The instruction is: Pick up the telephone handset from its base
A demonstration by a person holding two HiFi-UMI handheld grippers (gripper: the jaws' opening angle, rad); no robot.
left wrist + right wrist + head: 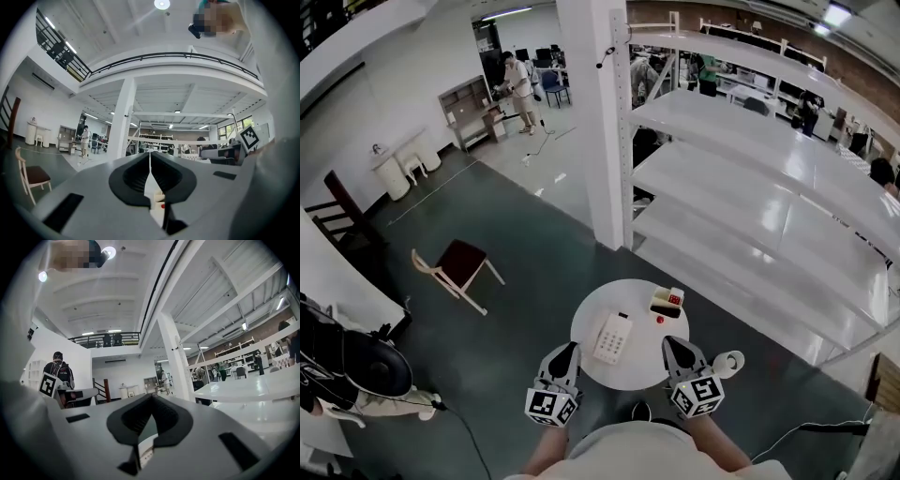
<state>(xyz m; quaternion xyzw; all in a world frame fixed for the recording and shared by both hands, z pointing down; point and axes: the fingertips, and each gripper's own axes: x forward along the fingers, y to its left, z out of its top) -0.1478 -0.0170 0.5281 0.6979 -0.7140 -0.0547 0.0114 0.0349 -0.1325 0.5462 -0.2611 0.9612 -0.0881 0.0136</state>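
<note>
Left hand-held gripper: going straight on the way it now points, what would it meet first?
Likely nothing close: the left hand-held gripper points level over the round table near its left edge, passing left of the telephone. The white shelving beyond seems next; depth is unclear.

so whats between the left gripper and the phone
Nothing: in the head view only a bare strip of the white table separates the left gripper from the telephone.
</note>
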